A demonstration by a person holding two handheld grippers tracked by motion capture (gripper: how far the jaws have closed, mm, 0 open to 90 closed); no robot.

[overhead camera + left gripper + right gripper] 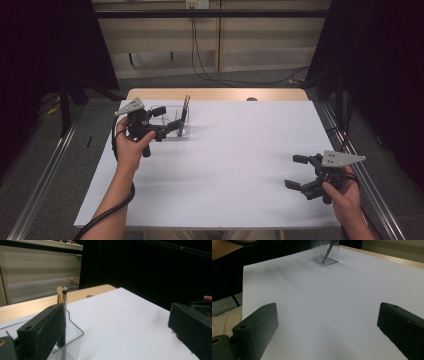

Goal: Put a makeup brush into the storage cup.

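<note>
A clear plastic holder [175, 124] stands on the white sheet at the back left. Two makeup brushes [185, 106] lean in it with their tips up. In the left gripper view their pale and dark tips [61, 290] rise just behind the left jaw, and the holder's rim [75, 326] is right beside that jaw. My left gripper [167, 120] hovers at the holder, open, nothing between its jaws. Near the front right edge my right gripper [296, 171] is open and empty, pointing across the sheet toward the distant holder [325, 253].
The white sheet [235, 150] covers most of a wooden table [215, 94]. A small dark hole [251, 99] sits in the wood at the back. Metal rails run along both sides of the table, and cables lie on the floor behind it.
</note>
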